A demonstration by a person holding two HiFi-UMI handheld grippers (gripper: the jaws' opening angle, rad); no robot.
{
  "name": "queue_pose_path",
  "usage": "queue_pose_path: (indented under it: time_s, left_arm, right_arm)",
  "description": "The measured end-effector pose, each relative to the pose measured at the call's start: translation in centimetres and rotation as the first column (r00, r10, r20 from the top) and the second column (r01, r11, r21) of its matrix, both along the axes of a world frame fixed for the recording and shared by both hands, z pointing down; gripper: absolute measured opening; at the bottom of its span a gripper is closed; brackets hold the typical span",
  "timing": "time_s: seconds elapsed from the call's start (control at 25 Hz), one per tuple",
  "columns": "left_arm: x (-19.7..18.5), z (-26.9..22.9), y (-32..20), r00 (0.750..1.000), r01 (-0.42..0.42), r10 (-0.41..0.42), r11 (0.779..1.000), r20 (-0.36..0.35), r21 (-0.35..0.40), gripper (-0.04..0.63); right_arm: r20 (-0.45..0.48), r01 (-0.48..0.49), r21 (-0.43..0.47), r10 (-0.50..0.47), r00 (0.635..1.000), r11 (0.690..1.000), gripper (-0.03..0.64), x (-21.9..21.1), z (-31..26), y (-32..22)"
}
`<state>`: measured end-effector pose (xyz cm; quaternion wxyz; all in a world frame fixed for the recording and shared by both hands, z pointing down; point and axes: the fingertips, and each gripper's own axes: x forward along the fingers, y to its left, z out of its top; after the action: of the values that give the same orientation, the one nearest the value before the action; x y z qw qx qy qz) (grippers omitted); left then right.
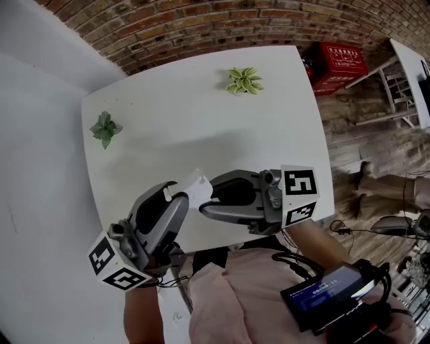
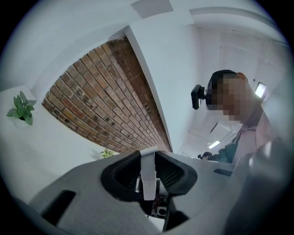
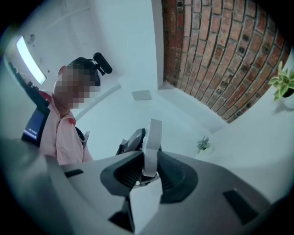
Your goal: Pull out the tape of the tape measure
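Note:
Over the near edge of the white table (image 1: 201, 121), the white tape measure (image 1: 195, 183) hangs in the air between my two grippers, which point at each other. From the left, my left gripper (image 1: 178, 195) is shut on it. In the left gripper view a thin white part (image 2: 148, 176) stands edge-on between the pads. From the right, my right gripper (image 1: 205, 199) is shut on it too. A flat white piece (image 3: 154, 133) is pinched there, with the left gripper (image 3: 132, 140) just behind. I cannot tell case from tape.
Two small potted plants stand on the table, one at the left (image 1: 105, 127) and one at the far side (image 1: 244, 80). A red crate (image 1: 339, 64) sits on the floor beyond the table's right corner. A brick wall (image 1: 222, 20) runs behind.

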<state>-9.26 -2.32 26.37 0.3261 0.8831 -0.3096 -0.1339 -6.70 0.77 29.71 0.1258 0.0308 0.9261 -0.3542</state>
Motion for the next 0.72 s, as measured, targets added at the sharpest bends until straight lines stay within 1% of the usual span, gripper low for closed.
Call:
queue_pose_path:
  time_s: [0.12, 0.2, 0.24, 0.4, 0.44, 0.48, 0.52, 0.6, 0.72]
  left_arm:
    - [0.1, -0.5, 0.1, 1.000, -0.014, 0.014, 1.000, 0.010, 0.028, 0.112]
    - [0.2, -0.9, 0.1, 1.000, -0.024, 0.023, 0.998, 0.017, 0.051, 0.143]
    - [0.2, -1.1, 0.2, 0.999, -0.028, 0.027, 0.998, 0.019, 0.061, 0.125]
    - [0.2, -1.6, 0.4, 0.999, -0.041, 0.040, 0.996, 0.023, 0.081, 0.120]
    - [0.2, -1.6, 0.4, 0.999, -0.043, 0.042, 0.996, 0.022, 0.083, 0.120]
    - [0.2, -1.6, 0.5, 0.999, -0.047, 0.045, 0.995, 0.023, 0.084, 0.120]
    - [0.3, -1.6, 0.5, 0.998, -0.053, 0.051, 0.995, 0.025, 0.085, 0.120]
    - [0.5, -1.6, 0.8, 0.997, -0.069, 0.067, 0.994, 0.027, 0.087, 0.120]
    - [0.8, -1.7, 1.1, 0.996, -0.087, 0.084, 0.992, 0.036, 0.091, 0.120]
  right_arm:
    - [0.032, 0.000, -0.004, 0.000, 0.999, 1.000, 0.097, 0.1, -0.5, 0.0]
    - [0.046, -0.001, 0.003, 0.001, 0.999, 1.000, 0.094, 0.1, -0.8, 0.1]
    - [0.048, 0.000, 0.010, -0.001, 0.999, 1.000, 0.094, 0.1, -0.9, 0.1]
    - [0.027, 0.026, 0.028, -0.026, 0.999, 0.999, 0.100, -0.1, -1.3, 0.3]
    - [0.022, 0.036, 0.031, -0.036, 0.999, 0.999, 0.112, -0.1, -1.4, 0.3]
    - [0.020, 0.047, 0.035, -0.047, 0.999, 0.998, 0.152, -0.2, -1.6, 0.3]
    - [0.018, 0.056, 0.042, -0.057, 0.998, 0.998, 0.171, -0.2, -1.8, 0.4]
    - [0.013, 0.068, 0.063, -0.069, 0.998, 0.996, 0.167, -0.3, -2.0, 0.4]
    - [-0.015, 0.082, 0.094, -0.080, 0.997, 0.992, 0.118, -0.5, -2.0, 0.6]
